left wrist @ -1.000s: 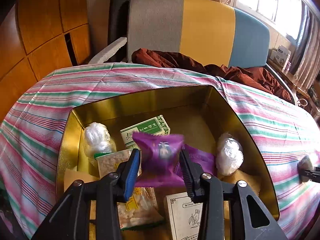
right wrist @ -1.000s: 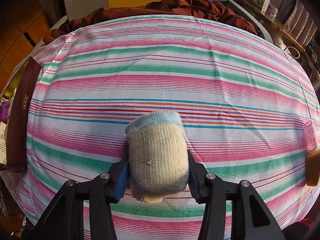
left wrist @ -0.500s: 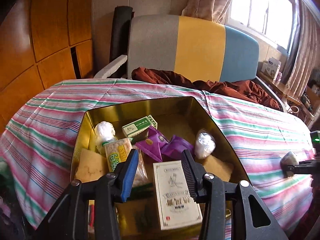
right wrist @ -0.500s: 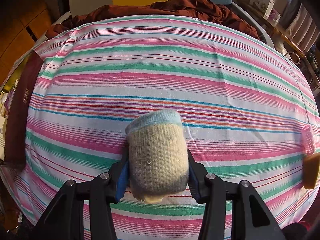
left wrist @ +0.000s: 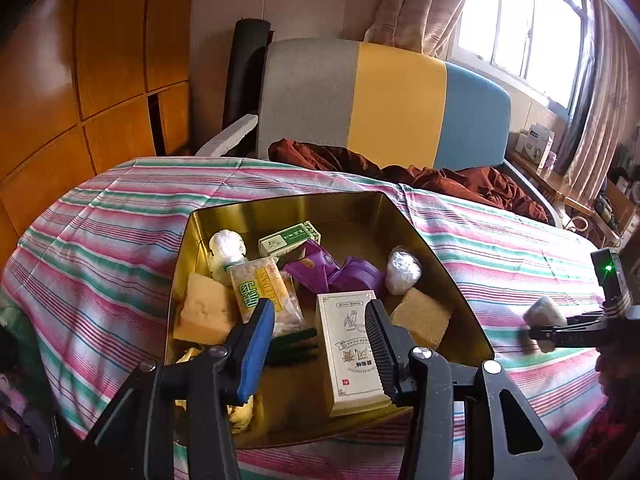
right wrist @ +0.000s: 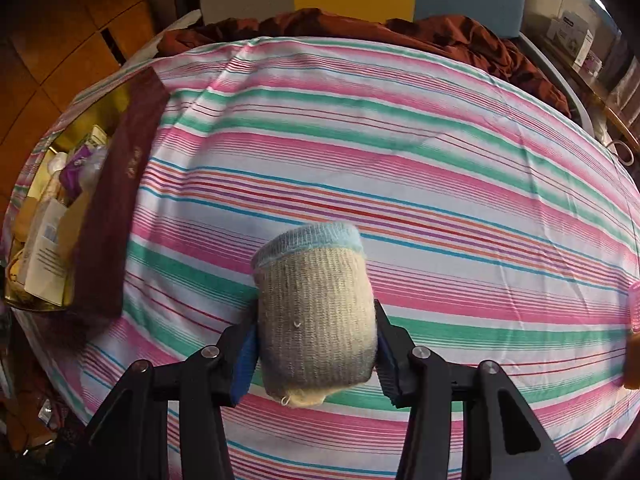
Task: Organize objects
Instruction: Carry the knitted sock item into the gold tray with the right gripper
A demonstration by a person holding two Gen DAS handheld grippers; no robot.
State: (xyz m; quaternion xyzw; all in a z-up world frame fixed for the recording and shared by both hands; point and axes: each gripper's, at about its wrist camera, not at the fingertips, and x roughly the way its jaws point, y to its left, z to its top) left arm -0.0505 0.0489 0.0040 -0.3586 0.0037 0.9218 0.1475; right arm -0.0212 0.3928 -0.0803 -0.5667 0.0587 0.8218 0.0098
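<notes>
Left gripper (left wrist: 320, 326): fingers apart, lately widening, nothing clamped, held above the gold tin (left wrist: 452, 280); right gripper (right wrist: 316, 340): fingers clamped on a rolled sock (right wrist: 316, 312) over the striped surface (right wrist: 440, 160); inside the tin, a packet (left wrist: 264, 292) lettered "DAN" is seen; other print unreadable.

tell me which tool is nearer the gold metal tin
Left. The left tool hangs empty right over the gold metal tin; the right tool, holding a rolled beige sock, is off beside it.
</notes>
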